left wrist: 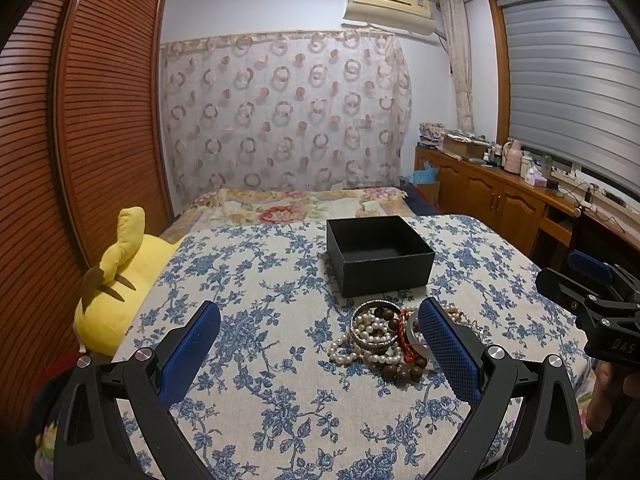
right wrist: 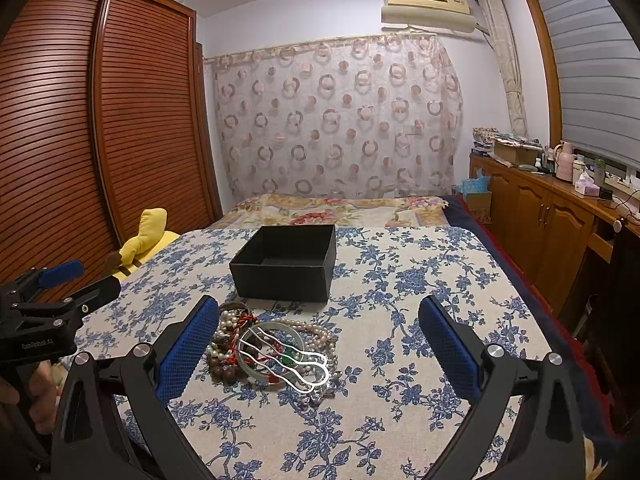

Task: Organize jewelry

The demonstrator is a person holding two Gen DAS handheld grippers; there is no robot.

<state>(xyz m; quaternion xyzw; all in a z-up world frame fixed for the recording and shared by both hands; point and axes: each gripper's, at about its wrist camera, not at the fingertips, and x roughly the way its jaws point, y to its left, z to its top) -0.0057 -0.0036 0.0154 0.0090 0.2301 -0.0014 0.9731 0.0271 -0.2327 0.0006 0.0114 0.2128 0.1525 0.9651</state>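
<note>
A heap of jewelry (left wrist: 384, 338) (right wrist: 272, 350) lies on the blue-flowered cloth: pearl strands, brown wooden beads, a red cord, a silver bangle (left wrist: 374, 326), a pale jade bangle (right wrist: 276, 334) and a wavy silver hairpin (right wrist: 296, 360). Behind it stands an open, empty black box (left wrist: 378, 254) (right wrist: 286, 262). My left gripper (left wrist: 320, 344) is open, hovering just short of the heap, its right finger over the heap's right side. My right gripper (right wrist: 316, 344) is open too, the heap lying between its fingers near the left one. Each gripper shows at the edge of the other's view.
A yellow plush toy (left wrist: 120, 280) lies at the cloth's left edge beside a slatted wooden wardrobe (right wrist: 100, 120). A floral bedspread (right wrist: 340, 206) stretches behind the box. Wooden cabinets (right wrist: 552, 216) with bottles and boxes on top line the right wall. A hand (left wrist: 604, 396) holds the right gripper.
</note>
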